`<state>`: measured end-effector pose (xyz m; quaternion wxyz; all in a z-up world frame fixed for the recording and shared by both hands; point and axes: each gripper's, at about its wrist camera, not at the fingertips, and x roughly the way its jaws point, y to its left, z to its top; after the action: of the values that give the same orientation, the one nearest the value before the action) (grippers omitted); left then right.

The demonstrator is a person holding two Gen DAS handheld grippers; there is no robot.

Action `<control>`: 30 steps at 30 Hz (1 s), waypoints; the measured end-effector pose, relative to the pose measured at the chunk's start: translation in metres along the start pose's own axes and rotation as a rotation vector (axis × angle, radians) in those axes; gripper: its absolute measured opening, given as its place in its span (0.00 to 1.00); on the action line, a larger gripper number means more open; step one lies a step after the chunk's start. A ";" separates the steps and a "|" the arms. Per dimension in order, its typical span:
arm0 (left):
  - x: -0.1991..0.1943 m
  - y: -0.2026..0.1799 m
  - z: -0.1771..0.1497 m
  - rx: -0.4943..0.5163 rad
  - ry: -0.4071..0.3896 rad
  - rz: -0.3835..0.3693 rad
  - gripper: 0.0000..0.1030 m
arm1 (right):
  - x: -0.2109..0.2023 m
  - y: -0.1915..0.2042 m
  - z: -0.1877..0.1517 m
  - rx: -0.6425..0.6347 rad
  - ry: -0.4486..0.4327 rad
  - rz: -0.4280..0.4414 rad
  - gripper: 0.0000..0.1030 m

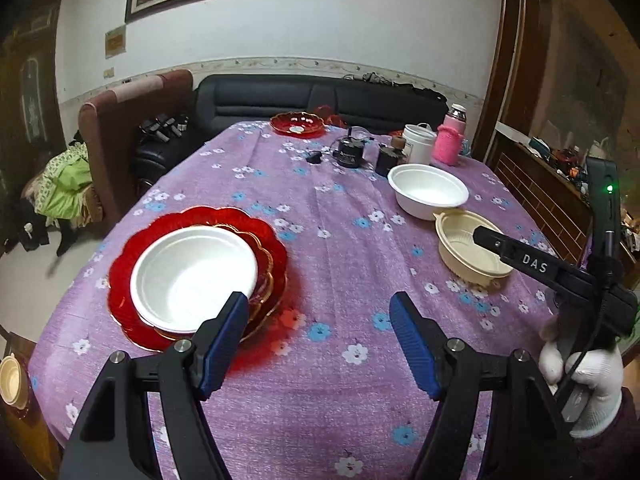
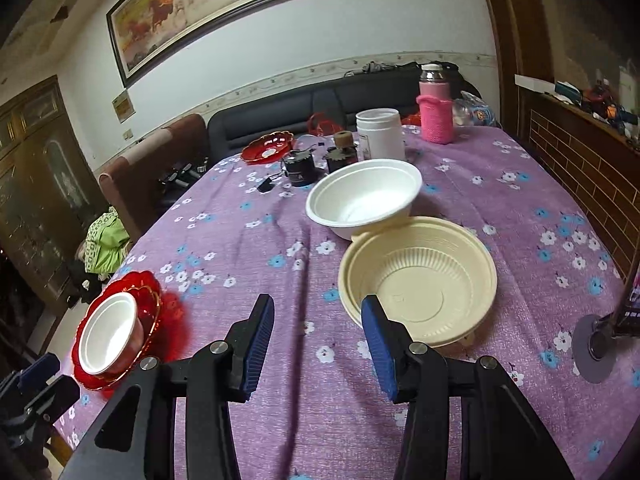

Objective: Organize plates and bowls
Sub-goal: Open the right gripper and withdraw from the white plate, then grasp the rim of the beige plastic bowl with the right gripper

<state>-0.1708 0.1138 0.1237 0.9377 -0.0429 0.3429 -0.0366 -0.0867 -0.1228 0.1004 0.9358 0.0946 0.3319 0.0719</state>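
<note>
The table is covered with a purple flowered cloth [image 1: 332, 264]. In the left wrist view the left gripper [image 1: 318, 312] hangs over the near part of the cloth with its blue pads apart and nothing between them. Its left pad is in front of the edge of a stack: a white bowl [image 1: 192, 276] sits on a smaller red plate [image 1: 268, 276], which lies on a big red scalloped plate [image 1: 128, 268]. Whether the pad touches the stack cannot be told.

Only this view shows a white-gloved hand [image 1: 580, 376] at the right side, holding the right gripper's handle. One black finger of that gripper reaches in front of the cream bowl [image 1: 464, 248]. It also shows a small cream cup [image 1: 12, 380] at the lower left edge.

The right wrist view shows the right gripper [image 2: 318, 320] with its jaws open and empty. Its right pad is in front of the near rim of the cream bowl [image 2: 420, 276]; contact cannot be judged. Just behind, the second white bowl [image 2: 364, 196] touches or overlaps the cream one. Here the ribbed inside of the cream bowl is clear. A grey round base [image 2: 596, 340] stands at the right, seen only here.

Both views show another red plate [image 2: 266, 146] at the far end, near a white jar [image 2: 380, 132] and a pink-covered bottle [image 2: 434, 108].
</note>
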 end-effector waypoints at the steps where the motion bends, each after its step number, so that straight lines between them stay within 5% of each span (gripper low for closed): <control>1: 0.000 -0.001 0.000 0.000 0.002 -0.003 0.70 | 0.001 -0.001 0.000 0.003 0.003 0.000 0.48; 13: 0.006 -0.002 0.001 -0.006 0.021 -0.052 0.70 | 0.005 -0.010 0.003 0.022 -0.002 -0.018 0.48; 30: 0.027 0.042 0.007 -0.124 0.041 -0.084 0.74 | -0.006 -0.061 0.041 0.067 -0.041 -0.157 0.48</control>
<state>-0.1440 0.1528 0.1075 0.9236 -0.1145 0.3618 -0.0553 -0.0607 -0.1882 0.1212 0.9414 0.1008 0.3214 -0.0150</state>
